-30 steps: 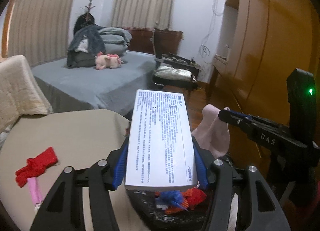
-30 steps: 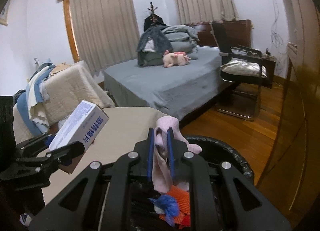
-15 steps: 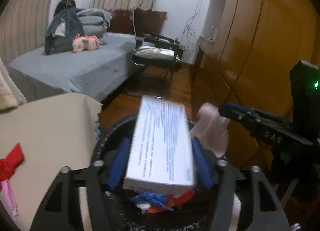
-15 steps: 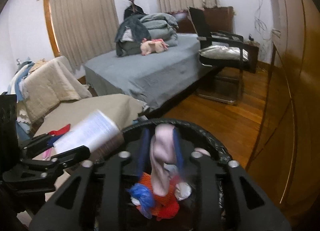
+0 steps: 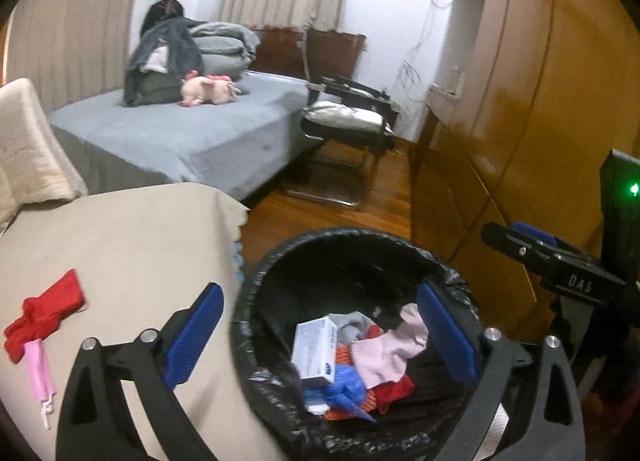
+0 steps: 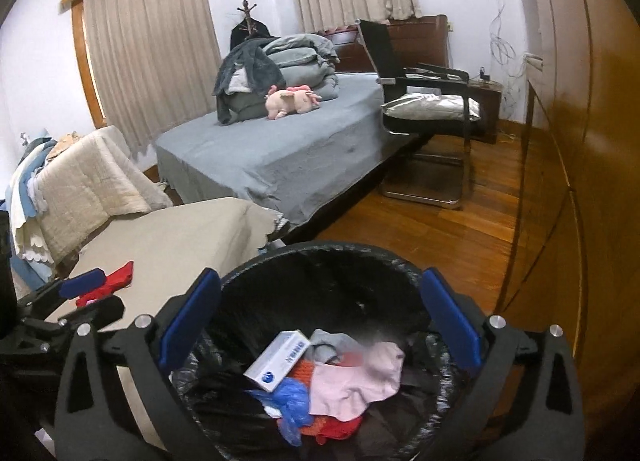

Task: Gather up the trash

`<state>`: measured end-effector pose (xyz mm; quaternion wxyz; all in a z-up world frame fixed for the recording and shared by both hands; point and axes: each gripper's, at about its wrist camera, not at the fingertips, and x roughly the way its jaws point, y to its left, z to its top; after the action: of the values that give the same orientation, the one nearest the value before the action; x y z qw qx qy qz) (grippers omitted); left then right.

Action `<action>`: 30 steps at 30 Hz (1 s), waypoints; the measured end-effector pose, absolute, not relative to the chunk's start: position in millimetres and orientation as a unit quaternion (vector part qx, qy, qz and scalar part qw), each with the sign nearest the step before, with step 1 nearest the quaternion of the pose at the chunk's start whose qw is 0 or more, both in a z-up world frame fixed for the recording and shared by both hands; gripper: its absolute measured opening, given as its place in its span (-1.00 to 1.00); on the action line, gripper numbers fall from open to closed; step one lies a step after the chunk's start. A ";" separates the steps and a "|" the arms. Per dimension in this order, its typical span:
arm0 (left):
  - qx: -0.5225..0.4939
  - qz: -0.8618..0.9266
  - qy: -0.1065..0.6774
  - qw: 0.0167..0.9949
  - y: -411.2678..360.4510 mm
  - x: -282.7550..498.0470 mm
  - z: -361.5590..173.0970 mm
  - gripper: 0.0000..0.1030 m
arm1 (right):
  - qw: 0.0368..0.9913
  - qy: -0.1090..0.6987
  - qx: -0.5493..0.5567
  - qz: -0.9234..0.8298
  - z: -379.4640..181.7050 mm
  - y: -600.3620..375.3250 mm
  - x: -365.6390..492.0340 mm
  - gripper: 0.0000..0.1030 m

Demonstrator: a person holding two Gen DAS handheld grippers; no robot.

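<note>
box (image 5: 315, 350) and pink cloth (image 6: 352, 381) now binned

Black liner in the bin (image 5: 448, 265). Inside: white box (image 5: 314, 351) with blue print, pale pink cloth (image 5: 388, 353), blue plastic scrap (image 6: 292, 401), red and orange fabric. Beige worktop (image 5: 132, 245) carrying a red cloth (image 5: 44, 313). Grey bed (image 6: 280, 149). Blue pads on black tongs.
</note>
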<state>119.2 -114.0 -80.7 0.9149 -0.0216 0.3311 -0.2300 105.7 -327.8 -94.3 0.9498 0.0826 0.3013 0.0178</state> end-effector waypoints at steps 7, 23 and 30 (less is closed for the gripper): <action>-0.035 -0.179 0.310 0.933 -70.0 111.2 -65.4 0.86 | 0.949 0.302 0.077 0.045 -90.2 -293.1 117.2 0.89; -0.040 -0.042 0.306 0.950 47.3 106.8 -86.8 0.86 | 0.944 0.300 0.046 0.130 -97.2 -174.5 165.3 0.89; -0.047 0.024 0.314 0.948 104.7 112.9 -110.0 0.86 | 0.935 0.314 0.030 0.164 -115.0 -118.8 194.0 0.89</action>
<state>112.9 104.7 -110.0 0.9480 -0.0469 0.3138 0.0236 194.0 -118.8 -115.0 0.9347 0.0302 0.3139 0.1643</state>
